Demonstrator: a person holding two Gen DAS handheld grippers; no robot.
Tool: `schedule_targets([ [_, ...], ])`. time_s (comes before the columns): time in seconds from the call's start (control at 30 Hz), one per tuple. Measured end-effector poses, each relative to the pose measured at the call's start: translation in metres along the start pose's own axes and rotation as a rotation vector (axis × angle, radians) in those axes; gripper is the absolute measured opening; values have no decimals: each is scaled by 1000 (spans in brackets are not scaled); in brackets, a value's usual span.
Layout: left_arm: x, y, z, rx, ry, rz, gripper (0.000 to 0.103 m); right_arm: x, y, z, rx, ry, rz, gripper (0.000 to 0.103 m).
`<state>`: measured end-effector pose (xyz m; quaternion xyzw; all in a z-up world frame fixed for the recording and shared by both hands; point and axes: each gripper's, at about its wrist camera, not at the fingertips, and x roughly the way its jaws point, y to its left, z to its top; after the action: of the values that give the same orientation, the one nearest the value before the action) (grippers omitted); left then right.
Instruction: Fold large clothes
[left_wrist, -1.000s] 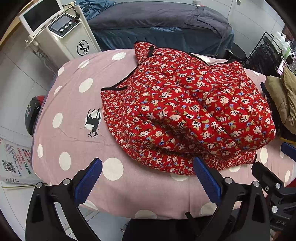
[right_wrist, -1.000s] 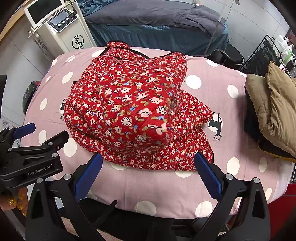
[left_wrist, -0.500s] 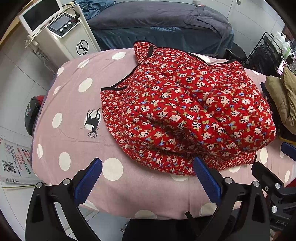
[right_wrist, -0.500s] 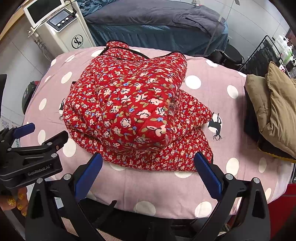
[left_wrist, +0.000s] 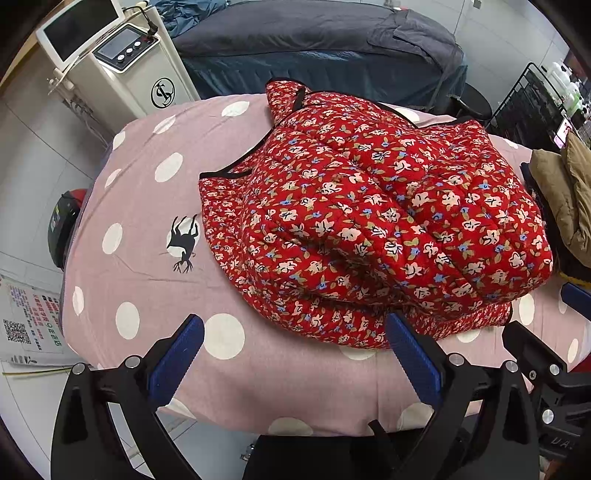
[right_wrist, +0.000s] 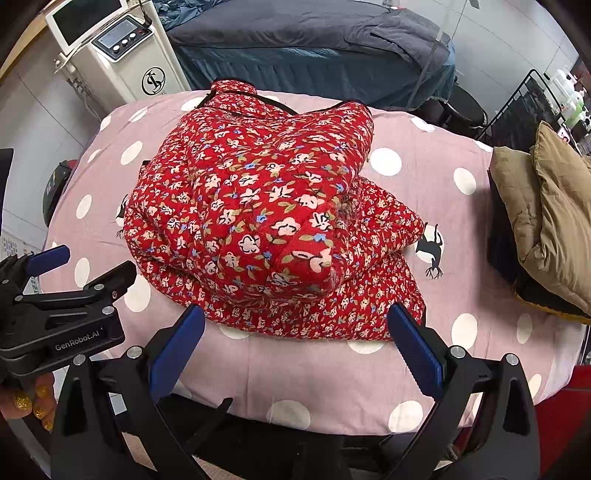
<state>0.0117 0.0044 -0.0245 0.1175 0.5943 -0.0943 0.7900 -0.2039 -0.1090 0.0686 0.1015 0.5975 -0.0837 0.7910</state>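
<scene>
A red floral quilted jacket (left_wrist: 369, 221) lies folded in a thick bundle on a pink polka-dot table (left_wrist: 147, 221). It also shows in the right wrist view (right_wrist: 258, 221) on the same table (right_wrist: 461, 229). My left gripper (left_wrist: 295, 350) is open and empty, held above the table's near edge just short of the jacket. My right gripper (right_wrist: 295, 347) is open and empty, also at the near edge in front of the bundle. The left gripper also shows at the left of the right wrist view (right_wrist: 66, 280), and part of the right gripper shows at the right of the left wrist view (left_wrist: 546, 325).
A stack of tan and dark clothes (right_wrist: 546, 221) sits at the table's right end. A white machine with a screen (left_wrist: 122, 66) stands beyond the far left corner. A dark covered bed (left_wrist: 314, 48) lies behind. A black wire rack (left_wrist: 528, 107) stands at the far right.
</scene>
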Motion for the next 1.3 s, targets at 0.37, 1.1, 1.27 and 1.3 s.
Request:
schedule_targets([
  [0.37, 2, -2, 1, 2, 5, 1, 97, 2, 0, 1, -6, 8, 1, 97],
  [1.1, 29, 36, 15, -38, -5, -59, 97, 35, -138, 13, 554, -34, 193, 97],
  [1.27, 29, 42, 29, -64, -25, -71, 97, 61, -167, 13, 639, 8, 211, 97],
  [1.3, 29, 41, 33, -66, -28, -83, 97, 71, -171, 14, 653, 26, 211, 97],
])
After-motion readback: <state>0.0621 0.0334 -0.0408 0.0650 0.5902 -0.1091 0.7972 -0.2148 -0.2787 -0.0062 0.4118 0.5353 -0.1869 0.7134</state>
